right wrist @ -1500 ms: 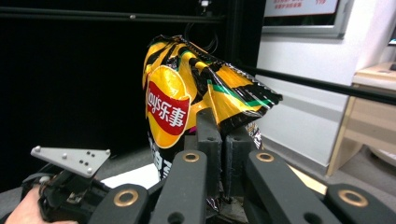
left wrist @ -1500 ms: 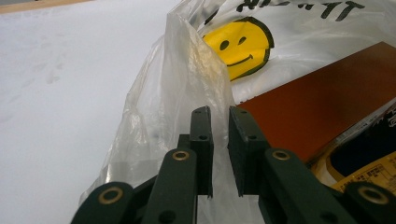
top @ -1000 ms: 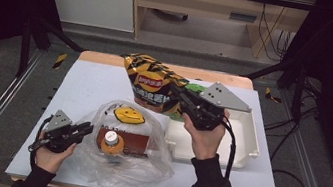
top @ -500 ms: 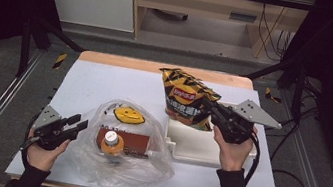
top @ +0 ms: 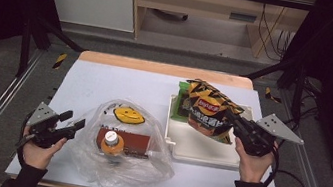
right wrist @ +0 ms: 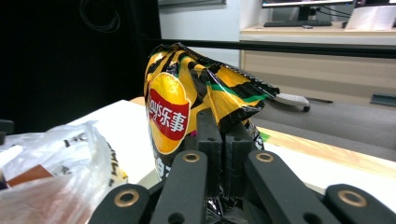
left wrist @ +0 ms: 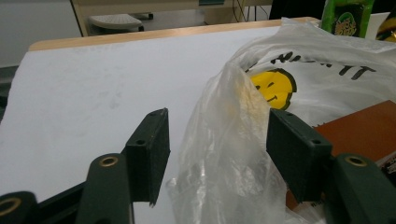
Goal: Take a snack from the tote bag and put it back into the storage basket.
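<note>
Our right gripper (top: 239, 127) is clamped on the chip bag (top: 208, 111), above the tray (top: 205, 153). The plastic bag (top: 118, 159) lies to its left. Our left gripper (left wrist: 217, 154) has just been opening, with plastic loose between its jaws.

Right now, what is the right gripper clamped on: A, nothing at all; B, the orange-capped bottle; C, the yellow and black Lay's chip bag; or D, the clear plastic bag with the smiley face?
C: the right gripper has its jaws pinched shut on the Lay's chip bag, held above the white tray.
</note>
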{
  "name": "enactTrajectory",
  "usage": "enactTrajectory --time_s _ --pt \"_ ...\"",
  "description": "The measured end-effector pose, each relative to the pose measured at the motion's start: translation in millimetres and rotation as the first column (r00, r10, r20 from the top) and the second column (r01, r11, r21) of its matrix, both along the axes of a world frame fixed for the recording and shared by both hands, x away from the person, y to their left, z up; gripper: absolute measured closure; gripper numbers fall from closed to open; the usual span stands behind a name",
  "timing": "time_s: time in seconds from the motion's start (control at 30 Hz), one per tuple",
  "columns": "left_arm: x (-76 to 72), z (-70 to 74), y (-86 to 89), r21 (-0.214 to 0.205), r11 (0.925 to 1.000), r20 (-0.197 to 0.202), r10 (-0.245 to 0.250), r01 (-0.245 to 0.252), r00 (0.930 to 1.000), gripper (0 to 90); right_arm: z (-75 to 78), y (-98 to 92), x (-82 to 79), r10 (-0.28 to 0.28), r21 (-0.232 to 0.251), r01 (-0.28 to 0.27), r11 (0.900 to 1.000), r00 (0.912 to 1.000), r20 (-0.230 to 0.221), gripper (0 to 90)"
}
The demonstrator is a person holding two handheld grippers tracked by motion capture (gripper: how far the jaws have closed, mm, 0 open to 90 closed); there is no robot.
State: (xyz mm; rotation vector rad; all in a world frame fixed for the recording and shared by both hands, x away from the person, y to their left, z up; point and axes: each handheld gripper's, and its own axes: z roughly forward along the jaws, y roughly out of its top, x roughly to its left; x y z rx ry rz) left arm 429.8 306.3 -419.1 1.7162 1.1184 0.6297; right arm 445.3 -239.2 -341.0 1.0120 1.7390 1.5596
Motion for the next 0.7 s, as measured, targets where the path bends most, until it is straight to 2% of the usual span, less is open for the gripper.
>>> enactTrajectory --time_s 0.3,0.7 --pt "1.3 -1.5 3.2 0.000 0.9999 -0.003 0.015 -0.015 0.9999 36.3 -8.0 -20.5 3.6 -0.058 0.007 0.058 0.9983 0.9981 -0.022 88.5" --pt "1.4 -2.0 3.5 0.003 0.9998 -0.003 0.019 -0.019 0.9998 36.5 -22.7 -29.5 16.9 -0.100 0.002 0.100 0.9950 0.9932 -0.060 88.4"
